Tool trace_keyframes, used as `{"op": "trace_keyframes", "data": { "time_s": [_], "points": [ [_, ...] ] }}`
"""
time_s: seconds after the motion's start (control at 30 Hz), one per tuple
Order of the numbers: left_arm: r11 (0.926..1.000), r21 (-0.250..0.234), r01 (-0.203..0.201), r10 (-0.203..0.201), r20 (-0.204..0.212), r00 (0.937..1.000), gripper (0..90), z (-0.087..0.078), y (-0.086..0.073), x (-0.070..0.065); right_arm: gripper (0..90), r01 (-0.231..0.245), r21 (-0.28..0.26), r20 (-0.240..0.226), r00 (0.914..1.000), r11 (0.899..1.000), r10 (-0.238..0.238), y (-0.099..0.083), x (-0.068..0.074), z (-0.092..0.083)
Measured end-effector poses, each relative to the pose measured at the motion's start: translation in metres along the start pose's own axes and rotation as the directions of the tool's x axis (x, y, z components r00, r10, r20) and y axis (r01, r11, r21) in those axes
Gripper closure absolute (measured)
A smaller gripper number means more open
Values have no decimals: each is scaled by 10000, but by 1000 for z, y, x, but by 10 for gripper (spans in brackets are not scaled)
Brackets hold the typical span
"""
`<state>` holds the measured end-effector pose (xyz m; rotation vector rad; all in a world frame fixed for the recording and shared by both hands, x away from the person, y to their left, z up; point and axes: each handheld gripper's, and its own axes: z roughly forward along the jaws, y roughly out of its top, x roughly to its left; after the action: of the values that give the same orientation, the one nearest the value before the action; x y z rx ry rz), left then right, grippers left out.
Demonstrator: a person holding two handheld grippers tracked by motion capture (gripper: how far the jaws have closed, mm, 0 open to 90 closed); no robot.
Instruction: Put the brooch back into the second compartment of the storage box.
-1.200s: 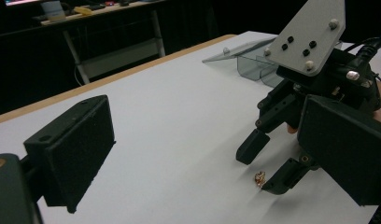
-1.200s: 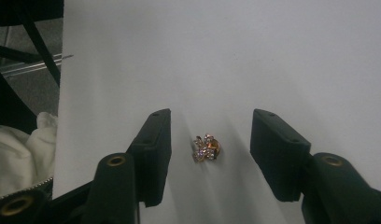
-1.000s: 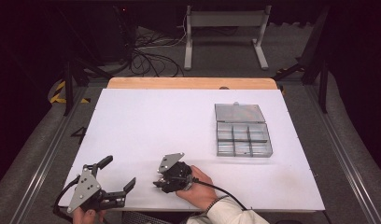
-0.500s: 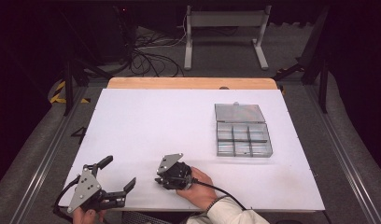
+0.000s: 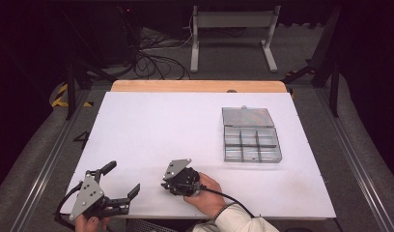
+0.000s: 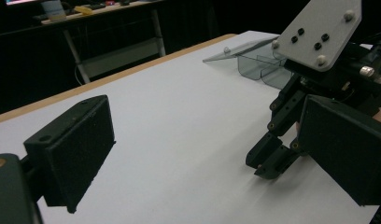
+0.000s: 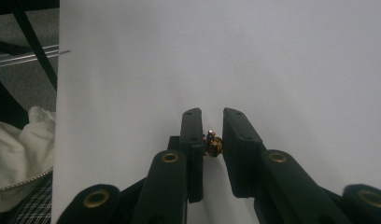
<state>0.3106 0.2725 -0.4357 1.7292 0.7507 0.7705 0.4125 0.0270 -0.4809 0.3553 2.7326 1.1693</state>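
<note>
Near the table's front edge, my right gripper [image 5: 167, 185] is tipped down toward the white tabletop [image 5: 185, 125], held by a hand. In the right gripper view its jaws [image 7: 212, 115] stand close together, shut on a small dark bead with gold flecks [image 7: 213, 145] just above the surface. My left gripper [image 5: 121, 179] is at the front left, open, with nothing between its pads [image 6: 74, 149]. In the left gripper view the right gripper [image 6: 272, 161] points down at the table, grey plate on top.
A clear plastic organizer box [image 5: 251, 143] with several compartments sits at the right of the table, its lid [image 5: 247, 116] open toward the back. The same box [image 6: 258, 53] appears behind the right gripper. A wooden strip [image 5: 200, 86] edges the far side.
</note>
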Motion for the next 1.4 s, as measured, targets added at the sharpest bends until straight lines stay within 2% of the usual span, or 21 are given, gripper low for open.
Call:
{"op": "trace_keyframes", "data": {
  "time_s": [0.07,0.17,0.67,1.1,1.27,1.4],
  "points": [
    [9999,6,-108,108,-23,9999,46,0,0,1,791,-18,-65,34,10000,10000,18,1,0,-3],
    [10000,1,4,-4,-3,10000,46,0,0,0,791,-62,-105,70,10000,9999,63,2,-1,-9],
    [10000,12,1,-1,6,10000,46,1,0,0,792,-480,-708,295,9983,9963,502,1,-8,-40],
    [10000,9,-19,19,26,10000,46,0,0,0,793,-483,-812,704,9961,9955,541,1,-13,-54],
    [10000,24,-34,34,30,10000,45,0,0,0,793,-412,-538,990,9940,9977,464,2,-14,-57],
    [10000,10,-39,39,14,10000,45,0,0,0,793,-487,-547,1182,9915,9973,549,3,-18,-63]
  ]
}}
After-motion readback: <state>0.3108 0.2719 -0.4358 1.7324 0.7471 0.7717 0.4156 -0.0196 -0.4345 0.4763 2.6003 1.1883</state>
